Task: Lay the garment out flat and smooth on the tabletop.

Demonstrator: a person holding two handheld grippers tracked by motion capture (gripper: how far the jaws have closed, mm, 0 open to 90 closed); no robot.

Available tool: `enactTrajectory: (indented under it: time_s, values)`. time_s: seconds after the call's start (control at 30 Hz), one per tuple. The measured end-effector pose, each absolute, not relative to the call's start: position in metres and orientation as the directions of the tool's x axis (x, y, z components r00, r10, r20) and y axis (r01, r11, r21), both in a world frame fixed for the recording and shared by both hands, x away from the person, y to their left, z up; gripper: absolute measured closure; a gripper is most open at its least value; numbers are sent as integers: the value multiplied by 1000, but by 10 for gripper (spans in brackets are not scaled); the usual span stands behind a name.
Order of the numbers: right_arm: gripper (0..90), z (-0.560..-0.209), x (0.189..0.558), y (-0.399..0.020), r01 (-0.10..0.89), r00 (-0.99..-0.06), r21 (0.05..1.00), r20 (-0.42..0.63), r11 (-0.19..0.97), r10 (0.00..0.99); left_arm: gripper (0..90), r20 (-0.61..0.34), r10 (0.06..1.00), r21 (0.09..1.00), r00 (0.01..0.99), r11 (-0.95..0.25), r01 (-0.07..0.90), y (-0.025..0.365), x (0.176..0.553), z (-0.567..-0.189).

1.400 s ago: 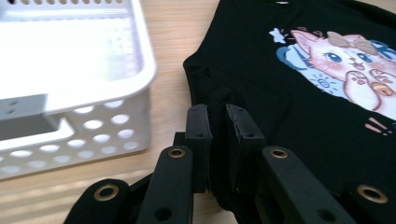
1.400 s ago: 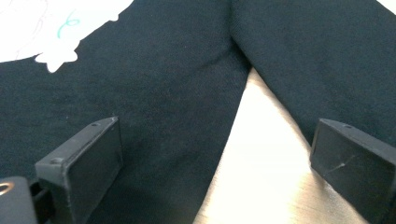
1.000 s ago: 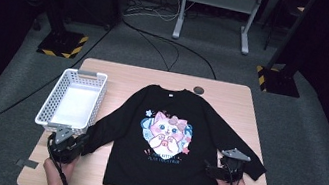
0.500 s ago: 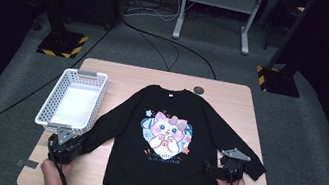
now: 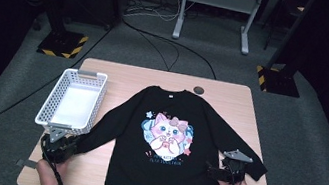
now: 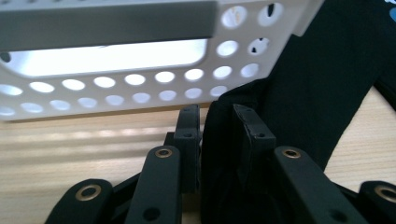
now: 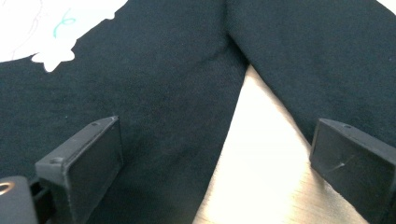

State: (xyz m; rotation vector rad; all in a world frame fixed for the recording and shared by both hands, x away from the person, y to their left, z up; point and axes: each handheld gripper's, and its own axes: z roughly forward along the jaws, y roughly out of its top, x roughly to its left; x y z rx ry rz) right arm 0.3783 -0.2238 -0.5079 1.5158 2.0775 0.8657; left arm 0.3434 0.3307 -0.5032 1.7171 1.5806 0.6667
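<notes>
A black long-sleeved shirt (image 5: 159, 173) with a cartoon cat print lies flat, front up, on the wooden table (image 5: 124, 78). My left gripper (image 5: 62, 144) is at the cuff of the shirt's left-hand sleeve (image 5: 105, 128), just in front of the basket. In the left gripper view the sleeve fabric (image 6: 303, 93) stands bunched between the two pads of my left gripper (image 6: 217, 135) and touches both; the jaws have just been opening a little. My right gripper (image 5: 220, 172) rests by the other sleeve (image 5: 243, 154). Wide open, the right gripper (image 7: 217, 135) straddles the shirt's body (image 7: 140, 93), that sleeve (image 7: 327, 60) and bare wood.
A white perforated basket (image 5: 49, 103) stands at the table's left, close ahead of the left gripper (image 6: 140, 93). A small dark round object (image 5: 198, 89) lies near the far edge. Frame legs and cables stand on the floor beyond the table.
Nothing has visibly moved in the high view; both hands and the shirt stay where they were.
</notes>
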Motion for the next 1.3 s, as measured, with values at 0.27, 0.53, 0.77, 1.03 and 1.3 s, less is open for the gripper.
enactTrajectory:
  time_s: [0.27, 0.53, 0.77, 1.03, 1.3]
  values:
    - [24, -508, 375, -225, 685, -311, 699, 22, 207, 950, 685, -98, 990, 773, 103, 11, 635, 340, 342, -503]
    - [25, -508, 373, -227, 684, -311, 700, 22, 208, 950, 531, -92, 993, 782, 69, 29, 622, 344, 334, -497]
    - [24, -508, 373, -227, 684, -311, 699, 22, 207, 950, 383, -69, 997, 762, 19, 40, 646, 354, 333, -500]
    - [24, -508, 366, -233, 686, -303, 699, 21, 203, 953, 373, -53, 999, 748, 5, 36, 663, 353, 336, -506]
    - [13, -508, 358, -238, 684, -306, 701, 25, 202, 952, 288, -65, 998, 741, 3, 47, 670, 354, 337, -507]
